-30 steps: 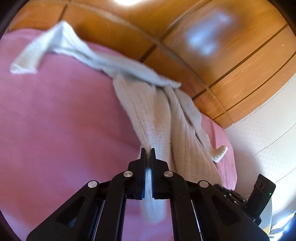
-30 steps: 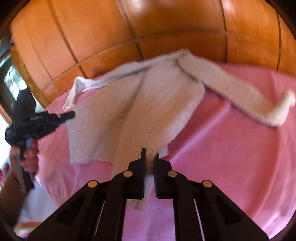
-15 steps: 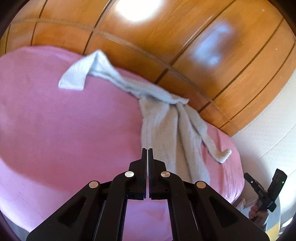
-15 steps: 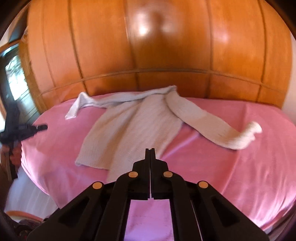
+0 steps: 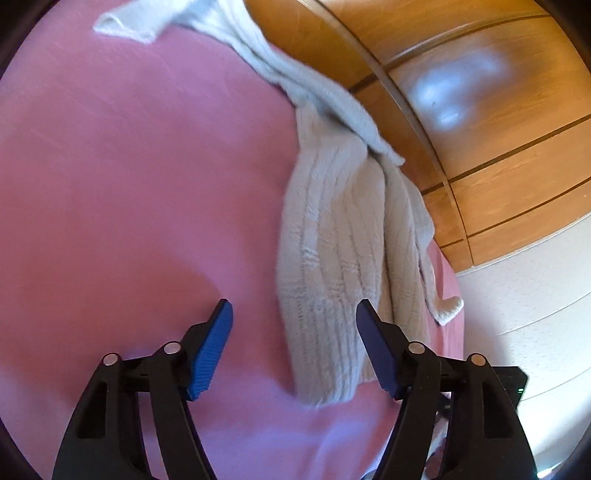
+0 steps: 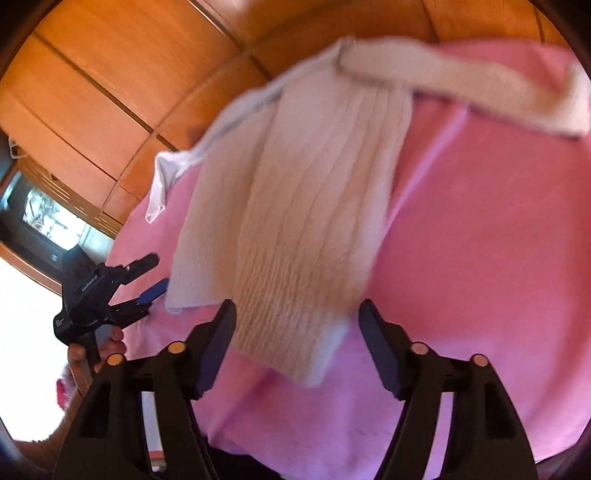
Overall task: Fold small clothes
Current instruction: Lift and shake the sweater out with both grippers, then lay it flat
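We start at the left, where our left tongs hang released over the pink bed, jaws just sprung apart and nothing pinched, though the near left hem of the cream knit sweater sits between the pads. The sweater lies front-up near the far side of the bed, by the wooden headboard, body narrow and bunched, one sleeve trailing away to the far left. Moving right, our right tongs have just opened too, released, hovering over the near right hem corner, which lies between the pads untouched. The other sleeve stretches off to the far right. We judge we're at the spreading stage, with no fold made yet. Next we'd want both tongs down onto those hem corners, clenching the knit, then drawing it flat and wide. Careful: thick knit can slip out.
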Tool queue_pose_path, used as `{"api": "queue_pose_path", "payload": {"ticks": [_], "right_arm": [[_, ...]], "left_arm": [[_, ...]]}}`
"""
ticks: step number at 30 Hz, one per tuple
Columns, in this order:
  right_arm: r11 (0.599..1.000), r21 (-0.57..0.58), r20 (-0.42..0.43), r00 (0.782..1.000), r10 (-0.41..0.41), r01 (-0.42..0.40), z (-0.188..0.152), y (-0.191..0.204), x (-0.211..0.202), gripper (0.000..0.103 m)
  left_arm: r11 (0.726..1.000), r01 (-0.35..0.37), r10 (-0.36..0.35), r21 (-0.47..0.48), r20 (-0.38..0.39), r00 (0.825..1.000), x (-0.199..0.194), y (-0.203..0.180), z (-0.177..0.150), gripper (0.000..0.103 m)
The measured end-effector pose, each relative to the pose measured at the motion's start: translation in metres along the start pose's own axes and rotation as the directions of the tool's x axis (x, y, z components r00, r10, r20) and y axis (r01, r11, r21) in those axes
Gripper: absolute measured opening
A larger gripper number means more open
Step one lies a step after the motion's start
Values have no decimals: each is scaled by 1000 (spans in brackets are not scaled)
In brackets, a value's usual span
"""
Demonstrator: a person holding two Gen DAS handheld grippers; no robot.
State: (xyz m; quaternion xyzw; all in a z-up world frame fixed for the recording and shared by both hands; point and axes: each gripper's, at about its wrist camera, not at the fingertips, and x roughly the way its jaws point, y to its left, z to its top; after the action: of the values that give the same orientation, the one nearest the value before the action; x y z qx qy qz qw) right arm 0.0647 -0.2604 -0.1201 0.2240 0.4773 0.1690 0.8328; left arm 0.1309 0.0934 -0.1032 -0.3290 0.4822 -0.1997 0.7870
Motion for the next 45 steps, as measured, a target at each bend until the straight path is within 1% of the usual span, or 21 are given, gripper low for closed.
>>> {"api": "queue_pose_path", "payload": {"ticks": [1, 2, 3, 7, 12, 15, 17, 19, 21, 25, 28, 30, 32, 34, 36, 37, 39, 41, 43, 44, 45], "right_arm": [[1000, -22, -2, 1000, -15, 14, 3, 4, 4, 24], [999, -38, 7, 1000, -22, 23, 5, 8, 5, 17], [996, -72, 30, 999, -40, 42, 9, 15, 0, 15], [983, -161, 162, 985, -66, 92, 26, 32, -47, 11], [972, -206, 373, 928, -25, 110, 44, 51, -145, 10], [968, -221, 458, 889, -7, 121, 40, 58, -195, 9], [972, -207, 478, 878, -2, 115, 32, 54, -217, 9], [973, -196, 463, 886, -17, 121, 19, 46, -223, 9], [976, -160, 397, 915, -74, 148, -1, 29, -210, 9], [967, -75, 190, 956, -225, 243, -42, -20, -156, 9], [952, -29, 97, 949, -299, 303, -60, -49, -130, 9], [953, 15, 63, 951, -302, 301, -66, -63, -117, 9], [945, 5, 53, 944, -327, 327, -64, -63, -109, 13], [934, -2, 52, 933, -356, 357, -62, -61, -109, 17], [921, 18, 71, 919, -388, 388, -57, -61, -115, 38], [914, 27, 91, 909, -406, 406, -53, -60, -120, 57], [897, 5, 146, 887, -438, 442, -47, -54, -129, 59], [900, -18, 180, 887, -425, 435, -39, -44, -125, 68], [912, -47, 202, 898, -390, 407, -28, -29, -115, 72], [917, -66, 206, 904, -374, 394, -21, -21, -105, 72], [920, -85, 210, 910, -358, 382, -14, -12, -94, 72]], "left_arm": [[1000, 13, -12, 11, -19, 1000, 8, -4, 1, 42], [999, 19, -17, 27, -48, 999, 16, -7, 1, 16], [999, 9, -6, 49, -63, 998, 21, -10, 2, 5], [995, -5, 6, 95, -10, 1000, 5, -20, 9, 3], [983, 8, -34, 184, 134, 990, -77, -43, 29, 3], [969, -14, -37, 247, 202, 979, -127, -60, 33, 3], [960, -26, -37, 279, 219, 975, -155, -65, 28, 2], [949, -51, -18, 310, 216, 976, -171, -64, 15, 3], [941, -88, 27, 326, 185, 982, -173, -59, -5, 3], [950, -114, 98, 291, 68, 993, -149, -33, -40, 3], [958, -169, 158, 232, 67, 985, -136, -8, -53, 4], [979, -150, 142, 138, 65, 988, -131, 13, -50, 38], [988, -141, 136, 65, 83, 987, -125, 26, -45, 47], [993, -108, 105, 48, 72, 992, -117, 31, -42, 47], [995, -91, 87, 49, 78, 993, -104, 31, -40, 47], [995, -83, 78, 55, 78, 994, -98, 31, -40, 47], [997, -57, 54, 44, 69, 996, -81, 32, -33, 56], [999, -28, 27, 16, 50, 998, -63, 36, -28, 56], [999, -30, 29, 31, 21, 999, -49, 35, -26, 47], [998, -38, 38, 48, 0, 999, -42, 33, -26, 18], [997, -43, 44, 65, -20, 999, -38, 31, -26, 12]]}}
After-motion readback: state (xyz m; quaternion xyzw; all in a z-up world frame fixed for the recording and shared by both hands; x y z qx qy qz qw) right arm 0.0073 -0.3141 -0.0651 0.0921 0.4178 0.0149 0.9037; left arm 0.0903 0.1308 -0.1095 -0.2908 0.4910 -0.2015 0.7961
